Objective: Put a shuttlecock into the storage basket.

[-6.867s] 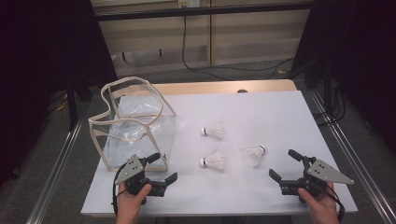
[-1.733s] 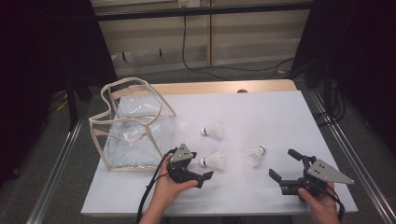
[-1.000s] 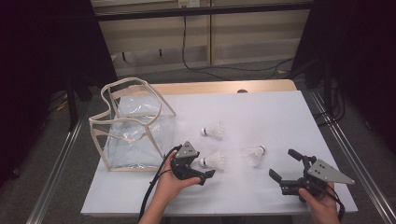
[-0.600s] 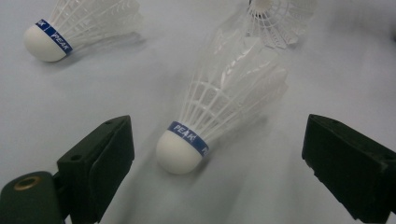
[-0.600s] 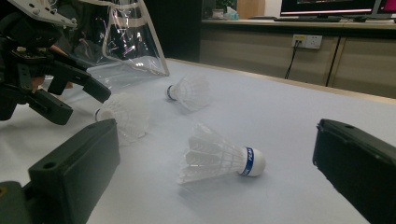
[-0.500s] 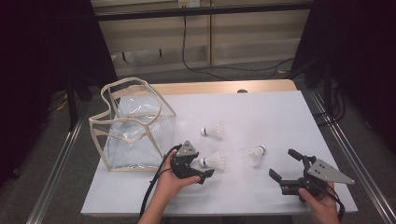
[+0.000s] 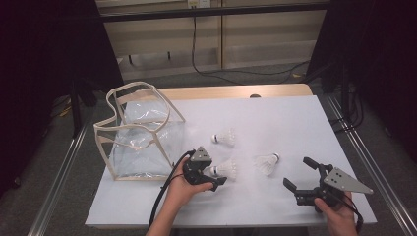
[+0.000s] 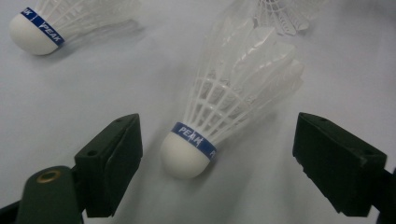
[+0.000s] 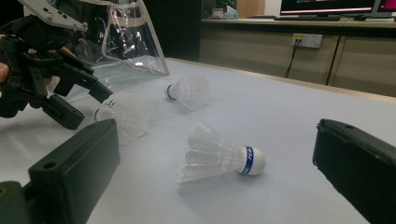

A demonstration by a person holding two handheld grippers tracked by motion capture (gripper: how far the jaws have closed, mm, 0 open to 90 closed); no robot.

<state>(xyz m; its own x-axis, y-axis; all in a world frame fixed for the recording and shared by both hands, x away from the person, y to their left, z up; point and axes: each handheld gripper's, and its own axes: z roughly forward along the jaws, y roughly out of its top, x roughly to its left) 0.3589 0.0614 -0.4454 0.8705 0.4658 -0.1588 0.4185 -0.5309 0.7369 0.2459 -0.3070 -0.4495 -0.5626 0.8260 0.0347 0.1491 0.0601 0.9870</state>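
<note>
Three white feather shuttlecocks lie on the white table. My left gripper (image 7: 215,173) (image 8: 217,140) is lowered around the nearest shuttlecock (image 7: 225,168) (image 8: 233,93). Its cork with the blue band sits between the jaws, which have just been closing; gaps remain on both sides, so the gripper is open. The right gripper view shows the same gripper (image 9: 93,109) straddling that shuttlecock (image 9: 123,112). My right gripper (image 7: 299,173) (image 9: 219,144) stands open near the front right and faces a second shuttlecock (image 7: 267,163) (image 9: 215,154). The third shuttlecock (image 7: 223,137) (image 9: 187,91) lies farther back.
A clear plastic bag with cream trim (image 7: 137,142) (image 9: 126,37) stands open-topped at the table's left. The table's wooden far edge (image 7: 236,92) runs behind it. Metal rails run along both sides of the table.
Since the earliest frame my left gripper has moved right from beside the bag to the nearest shuttlecock and has stayed there over the last second. The right gripper has not moved.
</note>
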